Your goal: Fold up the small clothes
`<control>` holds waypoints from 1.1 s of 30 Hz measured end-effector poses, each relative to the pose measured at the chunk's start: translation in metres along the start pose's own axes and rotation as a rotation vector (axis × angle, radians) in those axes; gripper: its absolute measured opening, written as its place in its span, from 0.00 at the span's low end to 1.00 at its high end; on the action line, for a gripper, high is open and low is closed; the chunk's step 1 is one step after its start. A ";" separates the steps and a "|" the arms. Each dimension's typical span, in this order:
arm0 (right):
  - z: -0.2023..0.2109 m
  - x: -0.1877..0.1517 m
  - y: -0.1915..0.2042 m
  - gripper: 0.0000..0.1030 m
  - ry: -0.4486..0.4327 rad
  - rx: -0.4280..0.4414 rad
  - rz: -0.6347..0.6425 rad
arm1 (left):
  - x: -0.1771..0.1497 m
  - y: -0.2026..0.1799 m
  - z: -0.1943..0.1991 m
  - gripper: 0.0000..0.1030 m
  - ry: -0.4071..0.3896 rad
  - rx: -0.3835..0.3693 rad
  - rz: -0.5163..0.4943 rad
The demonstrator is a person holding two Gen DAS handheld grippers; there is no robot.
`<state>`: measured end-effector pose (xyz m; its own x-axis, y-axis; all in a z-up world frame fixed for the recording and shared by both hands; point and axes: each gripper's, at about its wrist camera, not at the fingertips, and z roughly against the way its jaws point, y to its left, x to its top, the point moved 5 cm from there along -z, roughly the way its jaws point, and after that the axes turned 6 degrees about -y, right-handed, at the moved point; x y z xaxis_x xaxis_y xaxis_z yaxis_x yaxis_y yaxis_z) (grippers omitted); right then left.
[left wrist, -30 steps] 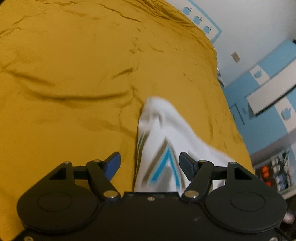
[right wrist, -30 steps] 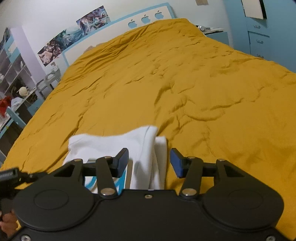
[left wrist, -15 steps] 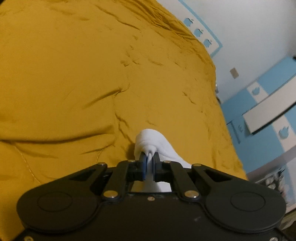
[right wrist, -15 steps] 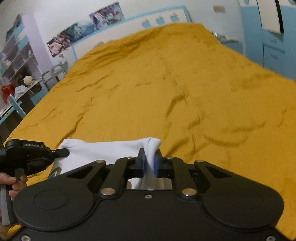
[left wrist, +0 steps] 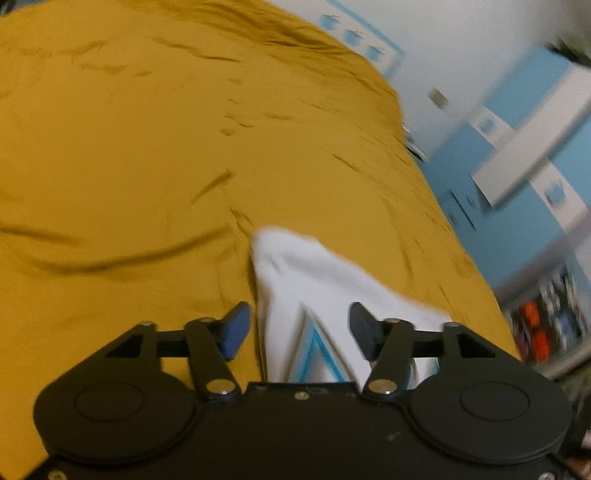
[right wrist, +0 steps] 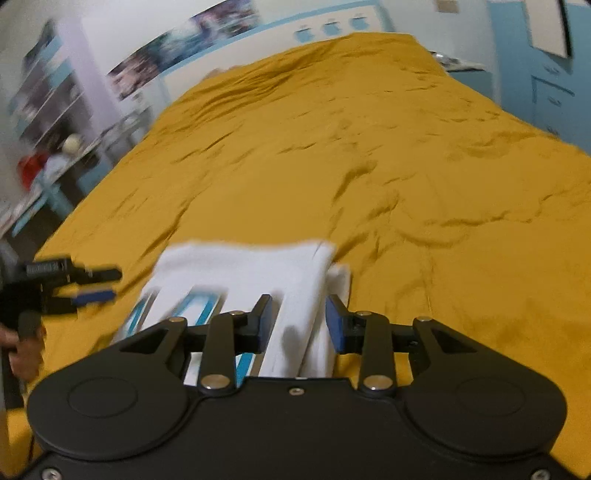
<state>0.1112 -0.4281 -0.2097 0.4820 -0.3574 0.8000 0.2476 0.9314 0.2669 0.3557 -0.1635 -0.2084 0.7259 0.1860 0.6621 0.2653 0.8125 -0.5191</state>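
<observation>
A home bedroom, by all signs a child's. Wide bed under a mustard-yellow duvet (right wrist: 369, 155); at its far end a white headboard (right wrist: 332, 27) with blue apple cut-outs. Left of the bed, posters (right wrist: 184, 40) on the wall and cluttered shelves (right wrist: 44, 96). Right of the bed, blue-and-white cupboards (right wrist: 546, 81).

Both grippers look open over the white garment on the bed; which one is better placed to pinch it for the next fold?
Right, probably. The right gripper straddles the white garment's thick folded edge, jaws having just been opening, nothing pinched. The left gripper, also just opening, sits over a flatter patch, with one pad above the yellow bedcover.
</observation>
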 end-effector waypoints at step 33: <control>0.058 -0.076 -0.024 0.38 0.166 0.017 -0.167 | -0.119 -0.004 0.053 0.80 0.189 -0.041 0.066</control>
<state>0.0196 -0.4197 -0.2459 0.5672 -0.5122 0.6449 0.3223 0.8586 0.3986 0.2343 -0.1599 -0.2562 0.8474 0.1279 0.5153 0.2364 0.7781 -0.5819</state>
